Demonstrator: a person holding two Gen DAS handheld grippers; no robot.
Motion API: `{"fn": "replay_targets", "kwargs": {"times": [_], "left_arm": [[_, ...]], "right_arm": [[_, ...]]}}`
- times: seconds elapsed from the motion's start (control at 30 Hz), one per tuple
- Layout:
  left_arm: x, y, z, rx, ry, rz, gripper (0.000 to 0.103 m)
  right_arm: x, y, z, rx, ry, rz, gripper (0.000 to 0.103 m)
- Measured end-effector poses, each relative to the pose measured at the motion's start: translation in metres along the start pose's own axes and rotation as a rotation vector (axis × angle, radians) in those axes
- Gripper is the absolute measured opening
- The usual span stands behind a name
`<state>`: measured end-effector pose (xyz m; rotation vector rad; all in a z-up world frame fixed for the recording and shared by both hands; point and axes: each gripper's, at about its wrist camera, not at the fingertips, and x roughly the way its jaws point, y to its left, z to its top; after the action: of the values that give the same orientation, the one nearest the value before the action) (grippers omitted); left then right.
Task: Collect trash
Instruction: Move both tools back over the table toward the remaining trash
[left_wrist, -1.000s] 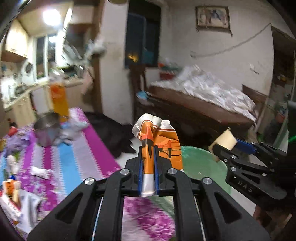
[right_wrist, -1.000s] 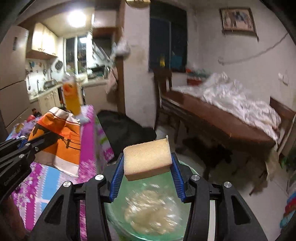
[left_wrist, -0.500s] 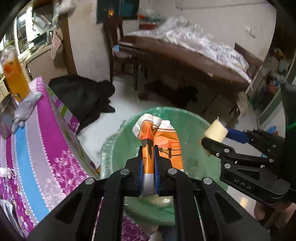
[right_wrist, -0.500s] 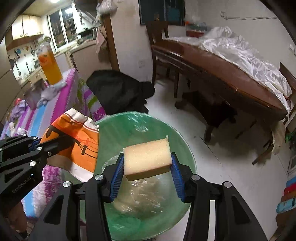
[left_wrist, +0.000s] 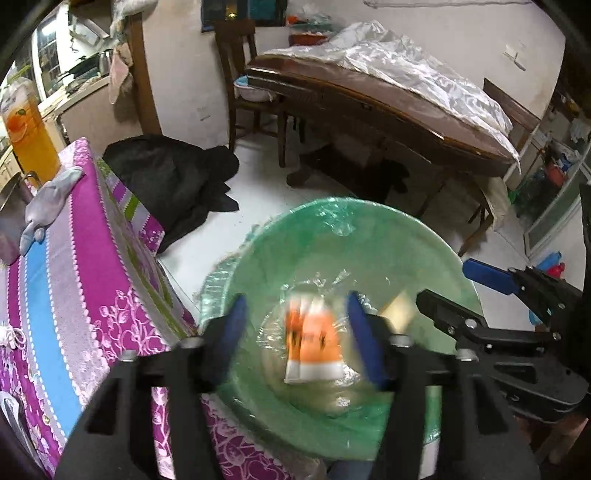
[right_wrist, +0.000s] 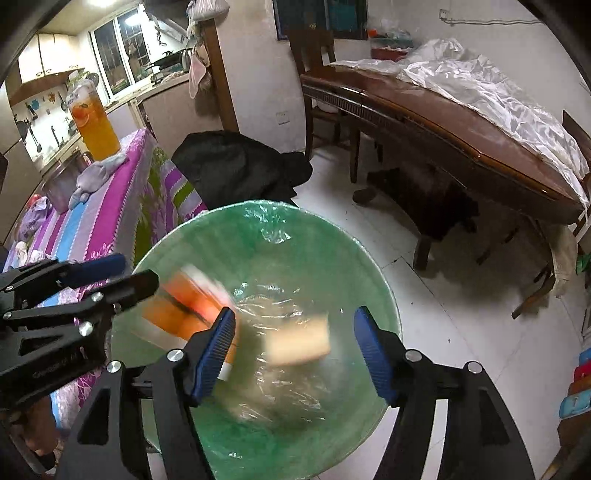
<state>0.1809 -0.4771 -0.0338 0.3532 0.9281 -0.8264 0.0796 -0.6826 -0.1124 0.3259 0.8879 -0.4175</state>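
Release over the bin is the step in hand. Left gripper (left_wrist: 295, 332) and right gripper (right_wrist: 293, 343) both hang above the green-lined trash bin (right_wrist: 332, 236), jaws spread wide and pinching nothing. Between the left jaws an orange wrapper (left_wrist: 312, 343) shows blurred inside the bin's mouth; a tan sponge (right_wrist: 297, 341) shows blurred between the right jaws. Judging by the blur, both are dropping. Next comes a return to the striped desk (left_wrist: 66, 266) for more litter.
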Motion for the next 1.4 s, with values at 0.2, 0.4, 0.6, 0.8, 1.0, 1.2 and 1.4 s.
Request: {"fn": "replay_targets", "kwargs": {"times": [0.2,0.4,0.6,0.8,1.0,1.2,1.4], "left_arm": [[-0.012,0.009,-0.002,-0.005,-0.051,0.009,0.077],[-0.045,0.032,-0.017,-0.015,-0.150,0.017,0.090],[-0.087,0.067,-0.048,-0.055,-0.236,0.070,0.090],[-0.138,0.121,-0.098,-0.118,-0.340,0.240,0.090],[-0.183,0.202,-0.154,-0.228,-0.358,0.436,0.090],[-0.234,0.303,-0.216,-0.374,-0.313,0.578,0.090],[-0.285,0.383,-0.273,-0.480,-0.298,0.687,0.087]], "right_arm": [[-0.022,0.004,-0.002,0.013,-0.068,0.016,0.083],[-0.071,0.033,-0.014,-0.012,-0.235,0.036,0.097],[-0.126,0.087,-0.045,-0.075,-0.485,0.048,0.097],[-0.163,0.157,-0.078,-0.173,-0.683,0.137,0.098],[-0.179,0.212,-0.091,-0.246,-0.722,0.257,0.098],[-0.166,0.266,-0.096,-0.320,-0.638,0.372,0.098],[-0.145,0.317,-0.107,-0.401,-0.531,0.465,0.098]]}}
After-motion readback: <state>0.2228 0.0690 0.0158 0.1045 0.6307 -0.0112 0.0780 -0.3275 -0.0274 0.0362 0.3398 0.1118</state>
